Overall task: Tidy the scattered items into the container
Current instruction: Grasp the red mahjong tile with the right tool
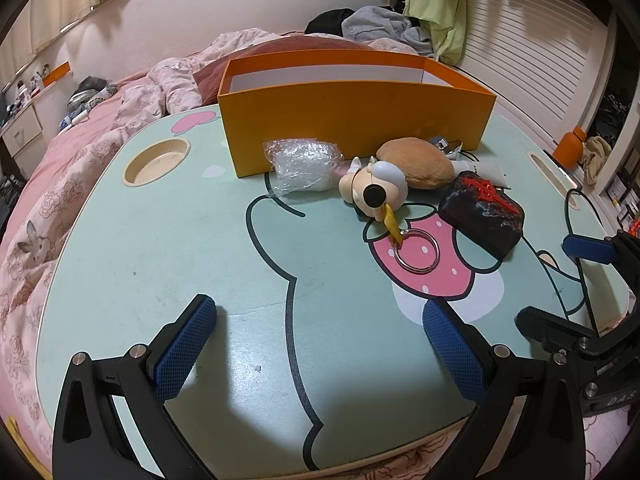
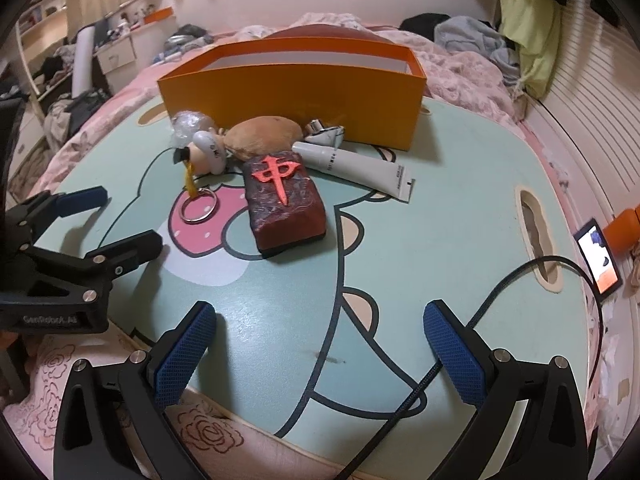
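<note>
An orange box (image 1: 352, 120) (image 2: 292, 96) stands open at the far side of the mint lap table (image 1: 160, 248) (image 2: 440, 240). In front of it lie a bubble-wrap bundle (image 1: 304, 164) (image 2: 190, 124), a doll keychain (image 1: 376, 192) (image 2: 204, 152) with a metal ring (image 1: 416, 254) (image 2: 198, 204), a tan plush (image 1: 416, 162) (image 2: 262, 136), a dark mahjong-tile block (image 1: 482, 210) (image 2: 284, 200), a white tube (image 2: 352, 168) (image 1: 486, 170) and a silver object (image 2: 326, 132) (image 1: 448, 146). My left gripper (image 1: 320, 340) (image 2: 110, 220) is open and empty near the table's front edge. My right gripper (image 2: 320, 344) (image 1: 560, 280) is open and empty, to the right of the left one.
The table rests on a bed with a pink floral quilt (image 1: 60, 208). It has a round cup recess (image 1: 156, 162) and a slot (image 2: 538, 236). A black cable (image 2: 480, 312) runs across the table's right front. A phone (image 2: 598, 256) lies off the right edge. Clothes (image 1: 380, 24) pile behind the box.
</note>
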Tool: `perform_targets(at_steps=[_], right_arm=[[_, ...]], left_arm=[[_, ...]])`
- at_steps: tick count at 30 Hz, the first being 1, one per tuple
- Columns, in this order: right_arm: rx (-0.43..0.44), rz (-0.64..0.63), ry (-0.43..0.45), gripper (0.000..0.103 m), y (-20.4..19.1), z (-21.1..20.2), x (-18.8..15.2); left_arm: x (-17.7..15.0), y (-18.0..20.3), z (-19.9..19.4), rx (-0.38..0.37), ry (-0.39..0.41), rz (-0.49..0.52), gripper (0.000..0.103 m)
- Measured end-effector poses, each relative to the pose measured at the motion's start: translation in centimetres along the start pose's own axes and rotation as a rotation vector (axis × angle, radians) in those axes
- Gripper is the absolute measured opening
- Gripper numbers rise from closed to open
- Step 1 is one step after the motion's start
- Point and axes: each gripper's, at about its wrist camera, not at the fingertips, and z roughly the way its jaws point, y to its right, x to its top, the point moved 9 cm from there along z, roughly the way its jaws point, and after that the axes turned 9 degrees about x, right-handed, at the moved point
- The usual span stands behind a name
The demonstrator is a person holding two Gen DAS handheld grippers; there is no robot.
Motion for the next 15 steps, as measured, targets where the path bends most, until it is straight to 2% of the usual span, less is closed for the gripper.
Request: perform_targets(at_steps=[10, 11, 13, 15], right_arm=[[0.021, -0.015, 0.016, 0.102, -0.1, 0.1, 0.3], [0.034, -0.011, 0.024, 0.101, -0.1, 0.0, 0.4], [0.08, -0.001, 0.05, 0.082, -0.3, -0.6, 0.8], [0.083, 0.002, 0.075, 0.081, -0.3, -1.0, 1.5]], left_arm=[[0.1, 0.1, 0.0, 0.002, -0.01, 0.002, 0.103], [0.1, 0.1, 0.0, 0.001, -0.013, 0.003, 0.103], [0.1, 0.0, 0.0, -0.002, -0.019, 0.004, 0.103], [0.1, 0.0, 0.0, -0.002, -0.02, 0.003, 0.103]])
